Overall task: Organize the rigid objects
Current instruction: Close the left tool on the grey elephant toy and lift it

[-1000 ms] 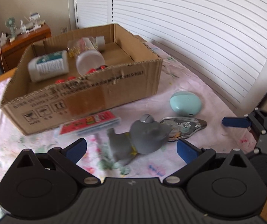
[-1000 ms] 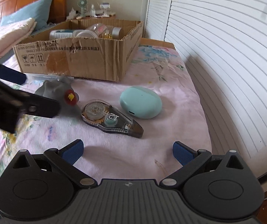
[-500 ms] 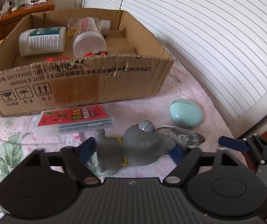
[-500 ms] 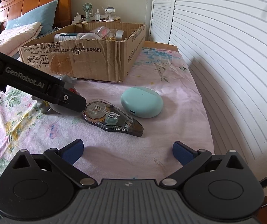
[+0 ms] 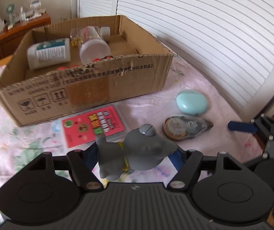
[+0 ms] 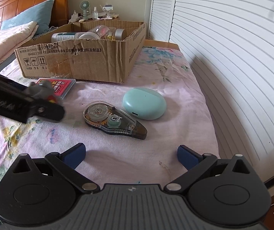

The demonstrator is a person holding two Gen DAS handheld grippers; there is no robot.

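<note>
Gripping the grey toy figure [image 5: 135, 151] across its body, the left tongs [image 5: 133, 158] hold it with its long axis lying crosswise between the blue pads, head toward the right pad. The cardboard box [image 5: 91, 88] stands straight ahead of these tongs and a little to their left, its near wall between the toy and the open interior, so I judge the coming move is a lift up and forward over that wall. Inside lie a white bottle [image 5: 48, 52] on its side, a clear jar [image 5: 93, 45] and some small red pieces. The right tongs [image 6: 131, 155] are spread wide and hold nothing; just ahead of them on the bed lie the tape dispenser [image 6: 114, 119] and the mint case [image 6: 144, 103].
</note>
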